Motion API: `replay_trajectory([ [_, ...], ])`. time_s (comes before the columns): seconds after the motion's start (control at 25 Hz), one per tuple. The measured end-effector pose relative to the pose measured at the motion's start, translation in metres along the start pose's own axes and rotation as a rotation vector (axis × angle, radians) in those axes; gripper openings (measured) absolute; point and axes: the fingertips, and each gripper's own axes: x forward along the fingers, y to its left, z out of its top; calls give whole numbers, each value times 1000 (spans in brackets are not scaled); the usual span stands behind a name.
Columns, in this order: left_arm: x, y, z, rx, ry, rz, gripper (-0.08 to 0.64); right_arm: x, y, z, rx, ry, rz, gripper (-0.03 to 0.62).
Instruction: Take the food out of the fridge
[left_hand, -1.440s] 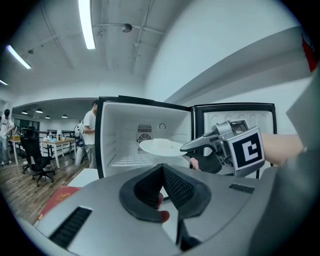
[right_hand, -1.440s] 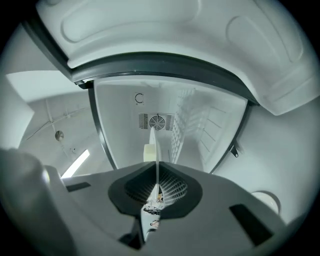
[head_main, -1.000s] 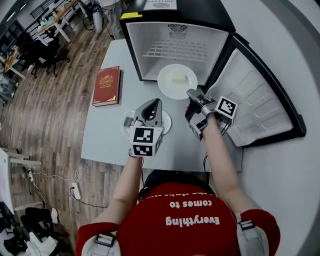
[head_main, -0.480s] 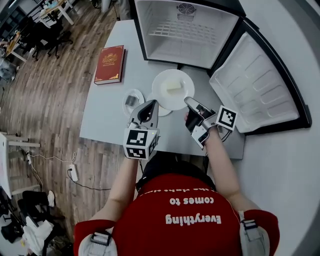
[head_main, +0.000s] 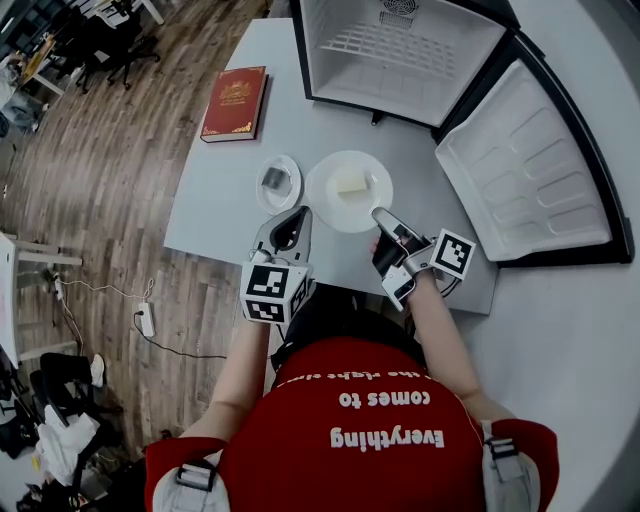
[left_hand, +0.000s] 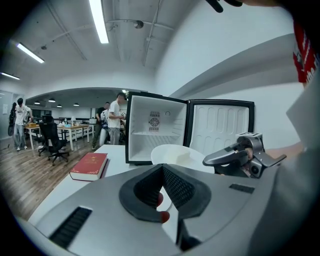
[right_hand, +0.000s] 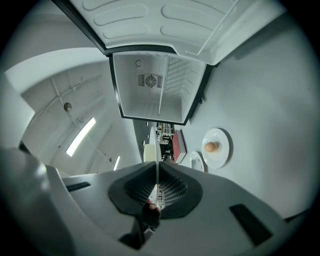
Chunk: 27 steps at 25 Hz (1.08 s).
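A large white plate (head_main: 330, 203) carries a pale yellow block of food (head_main: 350, 183). It is over the grey table (head_main: 225, 205), in front of the open, empty fridge (head_main: 400, 50). My left gripper (head_main: 299, 214) grips its near-left rim and my right gripper (head_main: 379, 213) its near-right rim. In the left gripper view the plate (left_hand: 172, 152) runs into the nearly closed left gripper (left_hand: 162, 167). In the right gripper view the plate (right_hand: 151, 142) shows edge-on, pinched in the right gripper (right_hand: 157, 165). Whether the plate rests on the table I cannot tell.
A red book (head_main: 235, 100) lies at the table's far left, with a small plate (head_main: 277, 183) holding a grey item nearer to me. Another plate with a brown round item (right_hand: 216, 147) shows in the right gripper view. The fridge door (head_main: 520, 170) stands wide open at the right.
Both grippers have drawn the large plate from just outside the fridge mouth back across the table toward me. The book and small plate have stayed put.
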Motion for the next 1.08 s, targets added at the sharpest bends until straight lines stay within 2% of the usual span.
replay_trajectory([
  [0.32,-9,10,-2,4,6,36,-2,3,-4,-10,-40,44,-13,23],
  [1.08,-13,5,1,19,-2,38,-1,-5,4,-2,-52,26,5,23],
])
